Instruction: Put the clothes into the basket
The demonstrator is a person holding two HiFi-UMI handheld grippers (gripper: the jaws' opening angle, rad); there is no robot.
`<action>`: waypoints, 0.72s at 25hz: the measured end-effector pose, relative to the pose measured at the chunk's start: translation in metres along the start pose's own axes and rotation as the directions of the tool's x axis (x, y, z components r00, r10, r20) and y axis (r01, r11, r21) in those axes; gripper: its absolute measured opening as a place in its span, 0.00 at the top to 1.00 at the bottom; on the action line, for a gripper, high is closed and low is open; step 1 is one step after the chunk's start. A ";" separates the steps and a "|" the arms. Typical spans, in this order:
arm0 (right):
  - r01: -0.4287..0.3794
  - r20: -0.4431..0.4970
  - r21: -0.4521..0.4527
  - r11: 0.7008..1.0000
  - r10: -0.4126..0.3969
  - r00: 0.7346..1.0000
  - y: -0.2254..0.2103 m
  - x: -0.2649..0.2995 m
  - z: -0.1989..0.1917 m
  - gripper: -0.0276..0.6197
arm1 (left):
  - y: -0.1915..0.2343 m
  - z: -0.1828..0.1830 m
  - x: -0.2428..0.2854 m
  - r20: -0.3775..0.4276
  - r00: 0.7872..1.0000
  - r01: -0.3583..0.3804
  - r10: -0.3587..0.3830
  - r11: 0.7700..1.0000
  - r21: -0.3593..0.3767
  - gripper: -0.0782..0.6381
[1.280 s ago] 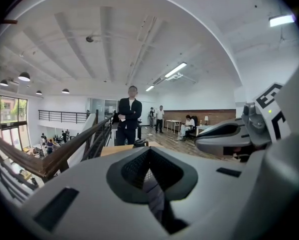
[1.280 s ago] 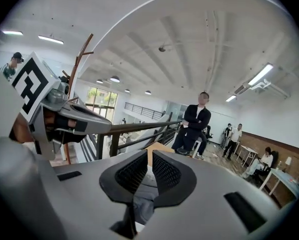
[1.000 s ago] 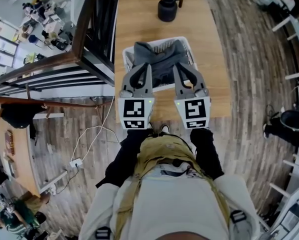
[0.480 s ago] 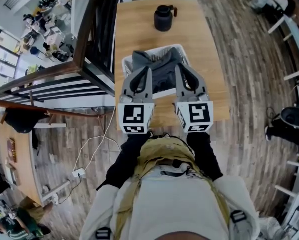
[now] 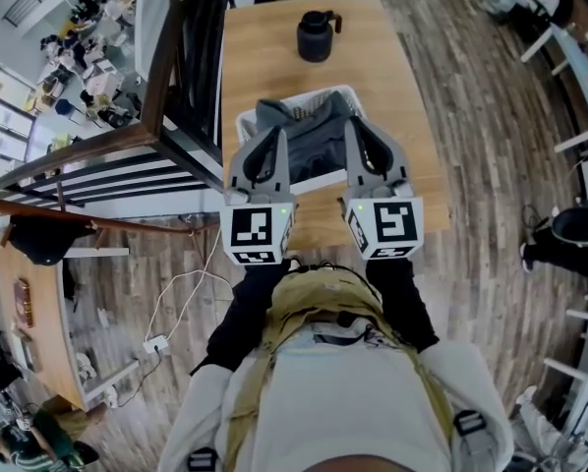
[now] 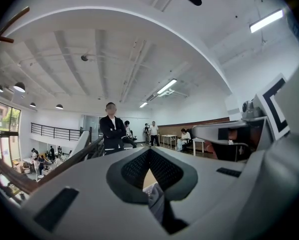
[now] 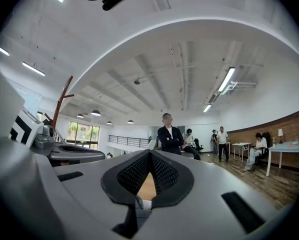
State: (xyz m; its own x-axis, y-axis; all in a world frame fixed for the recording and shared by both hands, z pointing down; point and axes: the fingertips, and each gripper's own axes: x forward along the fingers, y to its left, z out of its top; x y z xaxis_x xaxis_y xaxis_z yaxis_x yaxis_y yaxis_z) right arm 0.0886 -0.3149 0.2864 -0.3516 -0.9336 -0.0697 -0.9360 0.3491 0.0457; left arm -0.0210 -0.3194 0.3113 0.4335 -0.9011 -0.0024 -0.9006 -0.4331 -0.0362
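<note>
The dark grey cloth garment lies crumpled inside the white plastic lattice basket. It fills most of the basket, and one rumpled edge rises above the far rim. The fabric looks plain and matte, with soft folds. The basket stands near the front edge of the light wooden bench. A black lidded jug with a handle stands well apart from it at the far end.

The left hand-held gripper reaches over the basket's near rim onto the garment. In the left gripper view its jaws are pressed together, with a fold of the grey cloth pinched between them. The right hand-held gripper reaches in beside it. Its jaws are also together, and a sliver of the same cloth shows where they meet.

The only print that can be made out is the black-and-white square marker on the left cube and the one on the right cube. Both are patterns, not words.
</note>
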 end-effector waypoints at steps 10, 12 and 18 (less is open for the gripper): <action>-0.009 -0.003 -0.025 1.000 0.009 1.000 0.006 -0.003 0.003 0.92 | -0.001 0.002 -0.004 -0.002 1.000 0.004 -0.004 1.000 0.003 0.89; -0.016 -0.003 -0.030 0.999 0.016 1.000 0.008 -0.003 0.003 0.92 | -0.002 0.002 -0.005 -0.004 1.000 0.004 -0.004 1.000 0.004 0.89; -0.030 -0.010 -0.042 0.999 0.030 1.000 0.013 -0.004 0.000 0.92 | -0.001 -0.001 -0.007 -0.015 1.000 0.000 0.000 1.000 0.004 0.89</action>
State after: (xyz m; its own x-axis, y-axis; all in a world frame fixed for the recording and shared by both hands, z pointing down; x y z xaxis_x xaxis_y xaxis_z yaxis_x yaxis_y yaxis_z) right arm 0.0782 -0.3069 0.2872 -0.3792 -0.9235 -0.0582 -0.9233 0.3735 0.0897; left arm -0.0232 -0.3125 0.3122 0.4329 -0.9013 0.0124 -0.9005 -0.4331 -0.0400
